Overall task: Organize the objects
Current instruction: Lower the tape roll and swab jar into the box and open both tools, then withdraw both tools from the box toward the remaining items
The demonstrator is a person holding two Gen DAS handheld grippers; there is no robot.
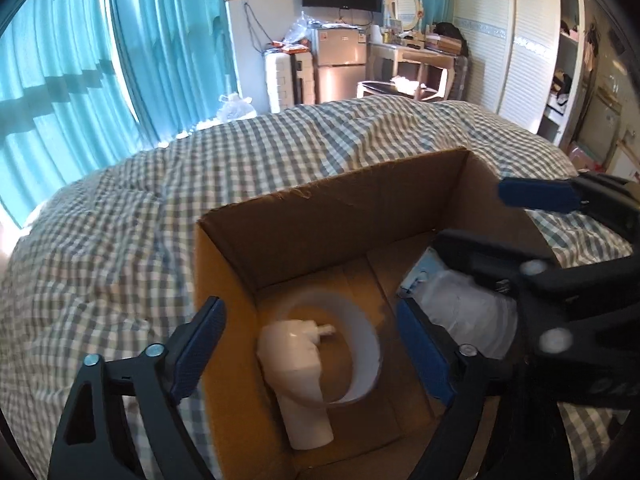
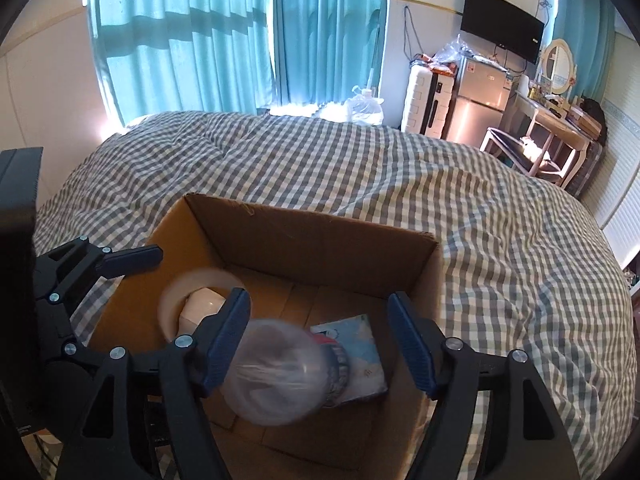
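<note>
An open cardboard box (image 1: 320,216) (image 2: 312,236) sits on the checked bed. Inside lie a white pipe fitting (image 1: 298,376) (image 2: 200,306), a white tape roll (image 1: 356,344) (image 2: 192,280), a light blue packet (image 2: 360,344) (image 1: 460,308), and a blurred clear plastic jar (image 2: 280,376) between my right fingers, which do not touch it. My left gripper (image 1: 312,352) is open above the pipe fitting and roll. My right gripper (image 2: 320,344) is open over the box; it also shows in the left wrist view (image 1: 520,216).
The checked quilt (image 2: 400,184) covers the bed around the box. Teal curtains (image 2: 200,40), a water jug (image 2: 366,108), a small fridge (image 2: 476,104), a wall TV (image 2: 504,34) and a dressing table (image 2: 556,120) stand beyond the bed.
</note>
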